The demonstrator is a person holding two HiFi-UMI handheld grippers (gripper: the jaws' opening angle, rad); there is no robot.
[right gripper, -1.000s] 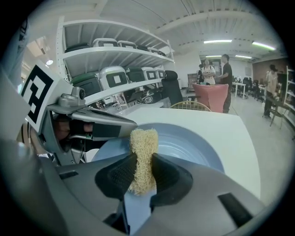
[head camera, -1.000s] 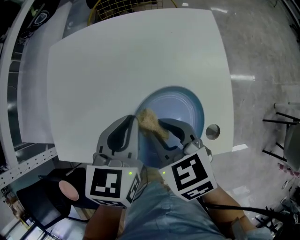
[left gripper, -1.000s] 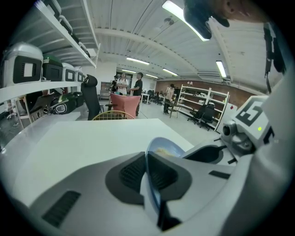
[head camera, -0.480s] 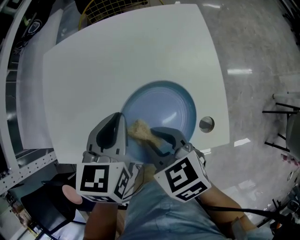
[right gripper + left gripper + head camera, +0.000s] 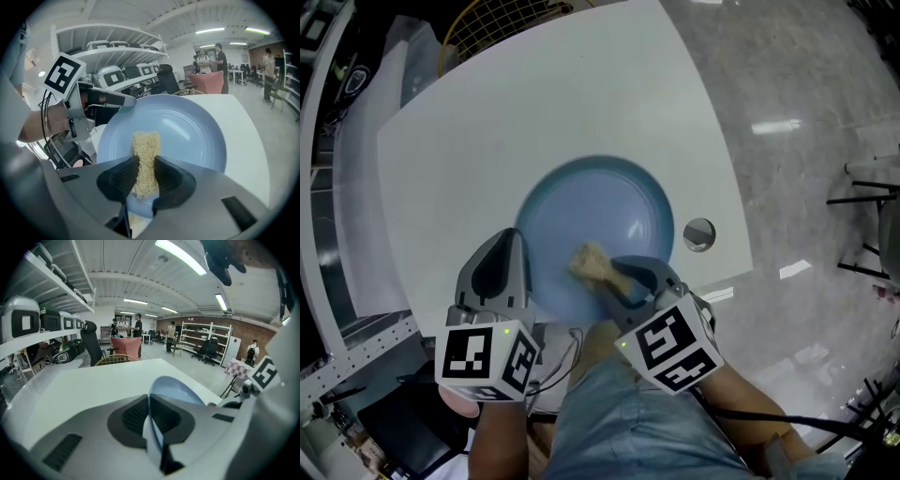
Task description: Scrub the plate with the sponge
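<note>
A round blue plate [image 5: 609,202] sits over the near part of the white table [image 5: 534,103]. My left gripper [image 5: 517,274] is shut on the plate's near-left rim. In the left gripper view the rim [image 5: 151,414] runs thin and upright between the jaws of my left gripper [image 5: 151,417], so the plate seems tilted. My right gripper [image 5: 614,279] is shut on a tan, rough sponge [image 5: 591,262]. The sponge's tip presses on the plate's near inner face. In the right gripper view the sponge [image 5: 146,150] sticks out of my right gripper [image 5: 143,176] onto the plate [image 5: 187,126].
A round metal grommet [image 5: 699,233] lies in the table just right of the plate, near the table's right edge. A yellow wire basket [image 5: 502,14] stands beyond the far edge. Shelves with grey devices [image 5: 112,72] run along the left. Several people [image 5: 129,326] stand far off.
The sponge has slid right, from the plate's near-left rim toward its near middle. The two grippers, side by side before, now stand apart. The left keeps its hold on the rim.
</note>
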